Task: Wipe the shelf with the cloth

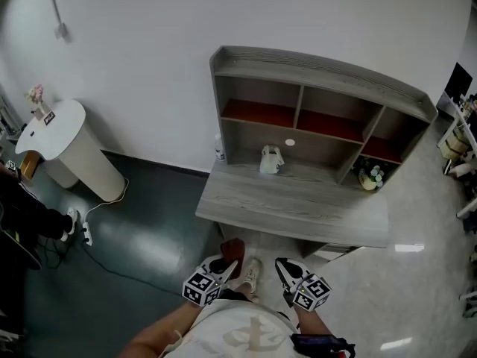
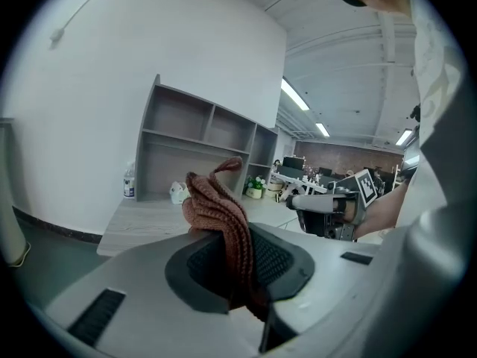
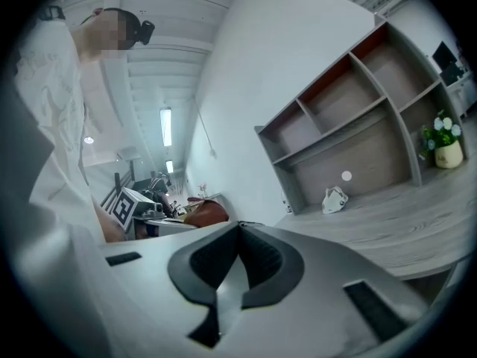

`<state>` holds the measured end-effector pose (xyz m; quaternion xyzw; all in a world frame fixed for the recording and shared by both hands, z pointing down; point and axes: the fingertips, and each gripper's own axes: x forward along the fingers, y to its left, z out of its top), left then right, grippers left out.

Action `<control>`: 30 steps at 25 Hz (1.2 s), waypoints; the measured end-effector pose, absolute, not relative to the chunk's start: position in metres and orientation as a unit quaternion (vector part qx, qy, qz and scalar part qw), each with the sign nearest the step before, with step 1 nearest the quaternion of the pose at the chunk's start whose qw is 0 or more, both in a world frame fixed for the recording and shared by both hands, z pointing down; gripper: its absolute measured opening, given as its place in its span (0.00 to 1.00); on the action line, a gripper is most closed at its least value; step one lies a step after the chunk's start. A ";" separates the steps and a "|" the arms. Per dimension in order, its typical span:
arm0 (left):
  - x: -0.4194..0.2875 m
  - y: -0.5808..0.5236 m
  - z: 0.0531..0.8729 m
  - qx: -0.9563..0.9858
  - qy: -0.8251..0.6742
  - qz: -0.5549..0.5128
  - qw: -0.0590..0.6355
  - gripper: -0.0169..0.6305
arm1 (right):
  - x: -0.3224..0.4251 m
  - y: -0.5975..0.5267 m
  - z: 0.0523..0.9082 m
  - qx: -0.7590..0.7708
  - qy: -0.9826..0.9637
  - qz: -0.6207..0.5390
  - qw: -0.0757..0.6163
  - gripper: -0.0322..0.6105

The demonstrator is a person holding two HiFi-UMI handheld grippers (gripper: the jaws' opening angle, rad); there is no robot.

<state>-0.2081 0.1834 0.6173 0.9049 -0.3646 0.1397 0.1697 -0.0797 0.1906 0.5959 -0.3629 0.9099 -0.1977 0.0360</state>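
Rust-brown knit cloth (image 2: 220, 215) is pinched between the fingers of the left gripper (image 2: 237, 268). Its bunched top stands up past the fingertips and the rest runs down between the pads. In the head view that gripper (image 1: 227, 263) is low and close to the person's body, short of the near edge of the desk (image 1: 291, 207). The cloth (image 1: 233, 249) shows there as a dark red tuft at its tip. Just right of it, at the same height, is the right gripper (image 1: 285, 268); its own view shows its fingers (image 3: 212, 263) closed on each other with nothing between them.

The shelf (image 1: 320, 73) stands ahead of both sets of fingers, past the whole depth of the desk. Its long axis runs left to right, square across the line the fingers point along. Ahead and left of the left fingers a bottle (image 1: 219, 149) stands by the shelf's outer side. Straight ahead, a small white bag (image 1: 271, 159) sits in the lower middle bay. Ahead and right of the right fingers a plant (image 1: 370, 177) fills the lower right bay.

By my judgement wiping is not yet under way, since the cloth is well apart from every board. Neither gripper looks clearly nearer, but the left one carries the cloth, so the forward reach falls to it.
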 end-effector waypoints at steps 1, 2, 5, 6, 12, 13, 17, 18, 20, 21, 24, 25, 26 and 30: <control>-0.208 0.184 0.618 0.904 -0.365 0.140 0.170 0.13 | -0.078 0.191 0.597 -0.363 0.909 -0.199 0.035 0.05; -0.207 0.185 0.619 0.904 -0.366 0.141 0.170 0.13 | -0.076 0.191 0.598 -0.365 0.909 -0.200 0.035 0.05; -0.204 0.185 0.619 0.904 -0.367 0.142 0.169 0.13 | -0.069 0.188 0.597 -0.371 0.907 -0.196 0.037 0.05; -0.204 0.184 0.618 0.903 -0.368 0.141 0.169 0.13 | -0.067 0.186 0.596 -0.372 0.907 -0.195 0.038 0.05; -0.190 0.178 0.614 0.904 -0.369 0.138 0.165 0.13 | -0.056 0.187 0.597 -0.374 0.905 -0.199 0.036 0.05; -0.188 0.178 0.614 0.905 -0.368 0.138 0.164 0.13 | -0.055 0.188 0.597 -0.373 0.905 -0.200 0.036 0.05; -0.186 0.176 0.618 0.903 -0.366 0.143 0.170 0.13 | -0.051 0.185 0.599 -0.374 0.904 -0.204 0.032 0.05; -0.185 0.175 0.619 0.903 -0.367 0.143 0.172 0.13 | -0.050 0.183 0.600 -0.374 0.904 -0.205 0.031 0.06; -0.184 0.170 0.620 0.902 -0.369 0.141 0.174 0.13 | -0.049 0.178 0.601 -0.374 0.904 -0.206 0.028 0.05; -0.184 0.168 0.621 0.902 -0.369 0.140 0.175 0.13 | -0.049 0.175 0.601 -0.374 0.904 -0.207 0.028 0.06; -0.185 0.161 0.628 0.900 -0.371 0.139 0.181 0.13 | -0.050 0.168 0.604 -0.372 0.904 -0.207 0.026 0.05; -0.186 0.157 0.629 0.899 -0.371 0.139 0.184 0.13 | -0.050 0.165 0.605 -0.372 0.904 -0.208 0.026 0.05; -0.186 0.153 0.630 0.899 -0.372 0.138 0.185 0.13 | -0.049 0.161 0.606 -0.372 0.904 -0.209 0.025 0.05; -0.181 0.129 0.631 0.900 -0.371 0.134 0.187 0.13 | -0.042 0.141 0.609 -0.378 0.902 -0.209 0.017 0.05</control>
